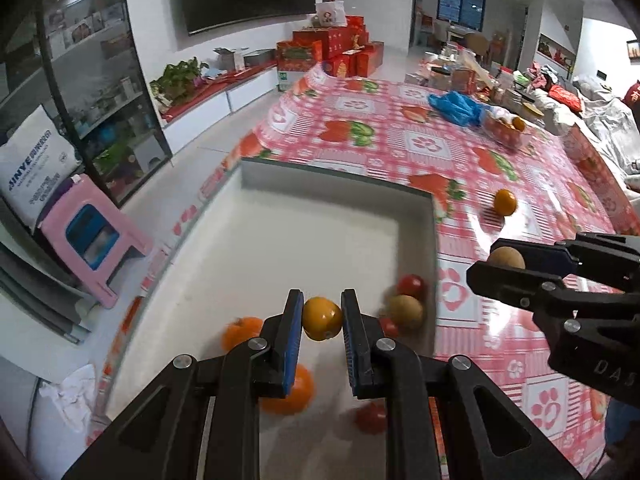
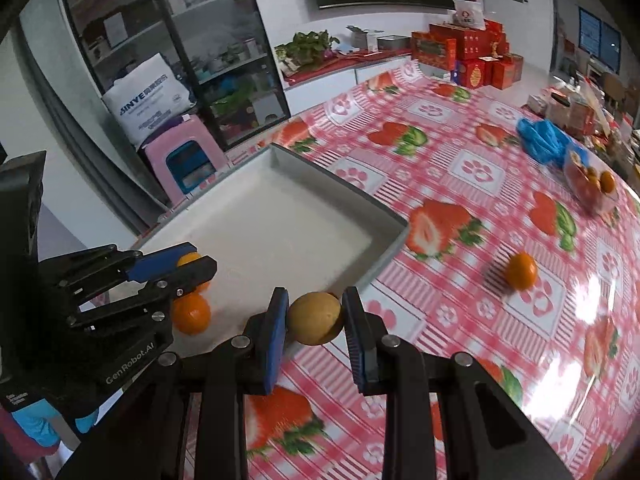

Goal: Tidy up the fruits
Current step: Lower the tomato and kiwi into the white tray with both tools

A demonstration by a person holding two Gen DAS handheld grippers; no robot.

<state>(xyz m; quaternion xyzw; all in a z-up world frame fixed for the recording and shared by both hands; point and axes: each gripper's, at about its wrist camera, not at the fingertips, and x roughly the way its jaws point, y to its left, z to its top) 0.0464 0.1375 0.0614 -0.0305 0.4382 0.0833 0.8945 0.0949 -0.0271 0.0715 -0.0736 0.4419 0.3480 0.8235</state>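
Fruit fills both tools: the left tool [image 1: 322, 318] clamps a yellow-orange fruit [image 1: 322, 318] above the white tray [image 1: 320, 176]. The right tool [image 2: 315, 319] grips a tan fruit [image 2: 315, 319] over the bench [image 2: 460, 320], tray interior toward ten o'clock, so the left looks nearer release.

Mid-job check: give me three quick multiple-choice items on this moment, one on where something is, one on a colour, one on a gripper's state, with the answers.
1. Where is the loose orange that neither gripper holds?
A. in the white tray
B. on the tablecloth, outside the tray
C. on the pink stool

2. What colour is the fruit in the right gripper?
A. tan brown
B. bright red
C. green

3. What is the state of the left gripper?
A. wide open and empty
B. shut on a yellow-orange fruit
C. shut on nothing

Answers:
1 B: it lies on the strawberry tablecloth, beyond the white tray.
2 A: the brown fruit sits between the blue pads.
3 B: both pads press the yellow-orange fruit above the tray.
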